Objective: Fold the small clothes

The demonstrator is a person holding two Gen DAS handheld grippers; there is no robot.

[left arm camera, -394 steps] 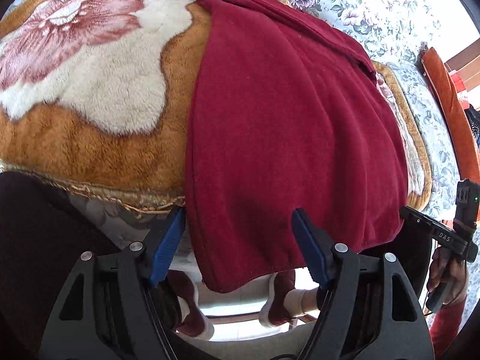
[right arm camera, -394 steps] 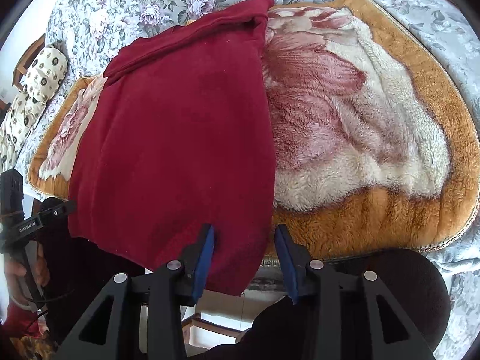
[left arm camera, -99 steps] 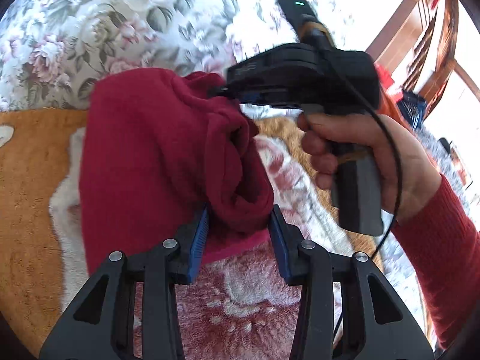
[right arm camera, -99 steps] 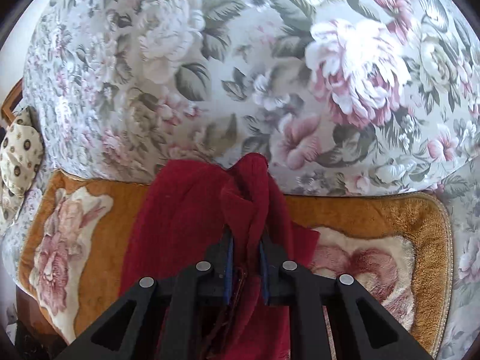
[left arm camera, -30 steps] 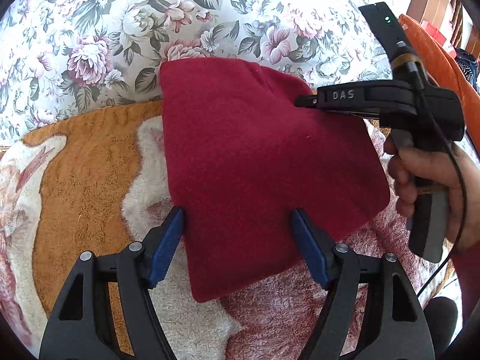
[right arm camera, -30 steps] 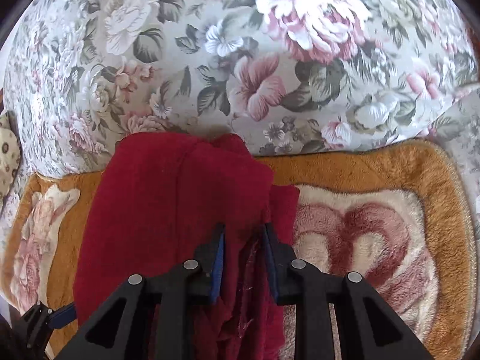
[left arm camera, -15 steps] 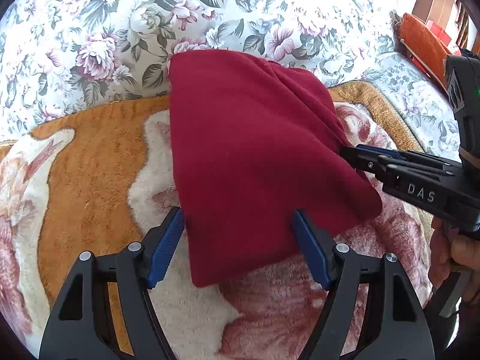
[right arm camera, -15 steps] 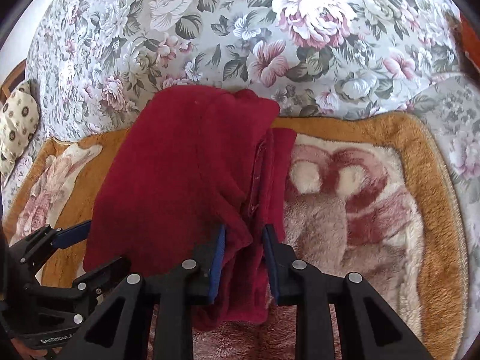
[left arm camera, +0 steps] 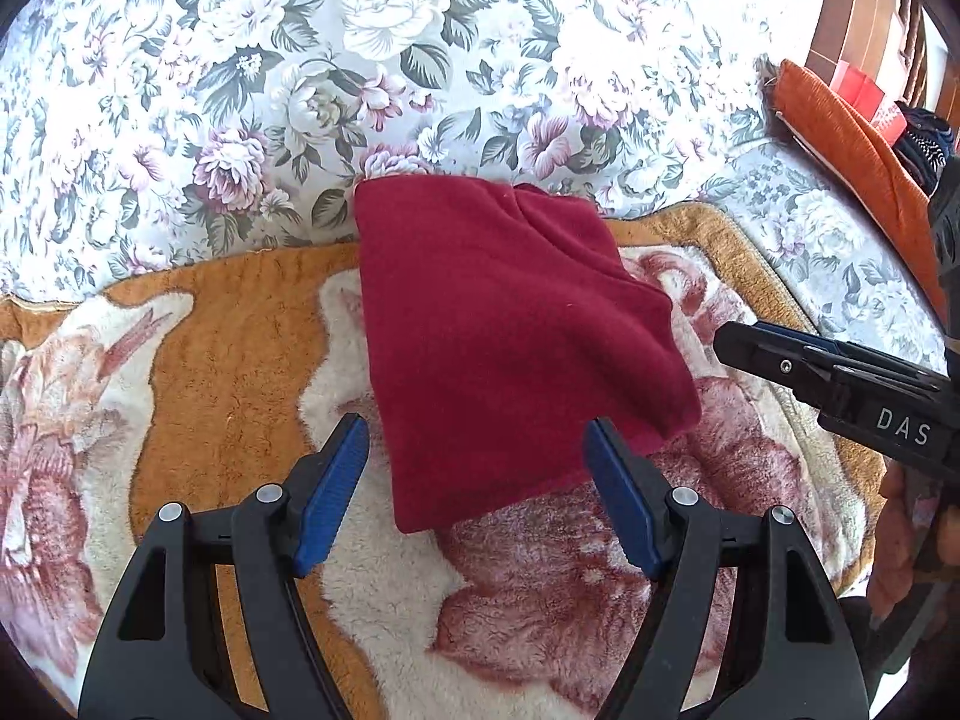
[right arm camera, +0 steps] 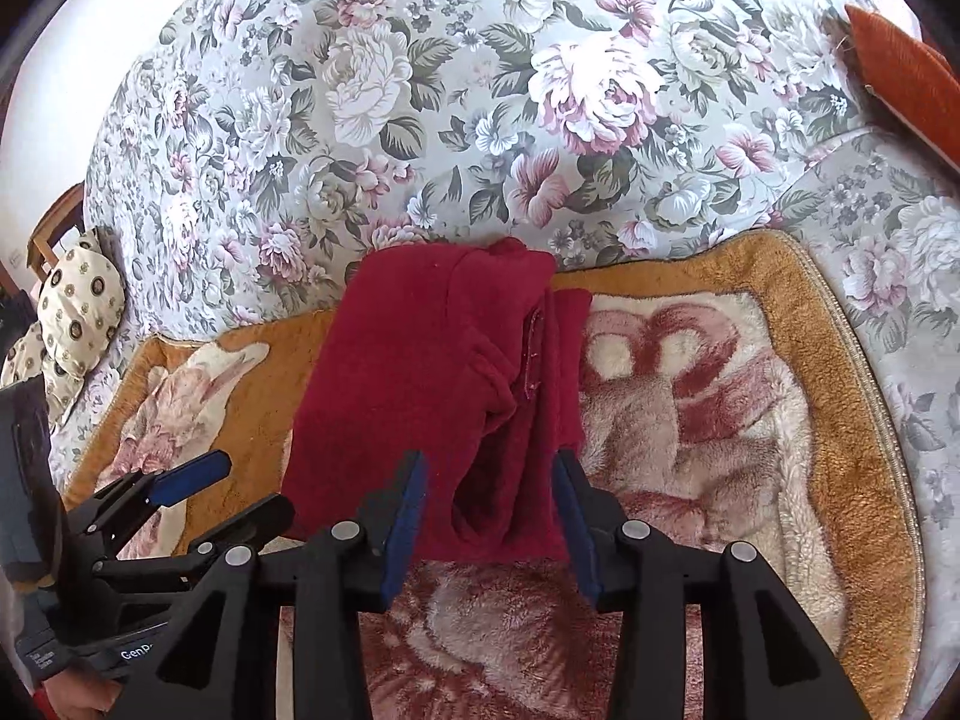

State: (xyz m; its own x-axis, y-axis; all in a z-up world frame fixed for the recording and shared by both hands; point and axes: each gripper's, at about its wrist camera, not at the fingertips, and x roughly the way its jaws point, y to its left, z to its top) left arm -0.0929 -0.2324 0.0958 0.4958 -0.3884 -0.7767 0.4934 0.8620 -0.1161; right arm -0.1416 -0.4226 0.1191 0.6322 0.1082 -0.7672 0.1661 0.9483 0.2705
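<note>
A dark red fleece garment [left arm camera: 504, 354], folded into a compact bundle, is laid on a plush orange-and-cream blanket with a rose pattern [left arm camera: 228, 372], its far edge against a grey floral-print cushion [left arm camera: 372, 60]. The left gripper [left arm camera: 474, 483] is held over the garment's near edge with its blue-padded jaws spread wide, nothing grasped. The right gripper [right arm camera: 489, 516] is seen opening, the garment's near right fold lying between its pads but no longer pinched.

a home: floral sofa [right arm camera: 480, 90], plush blanket [left arm camera: 228, 372], patterned cushion [right arm camera: 72, 312], wooden chair [left arm camera: 870, 12].
</note>
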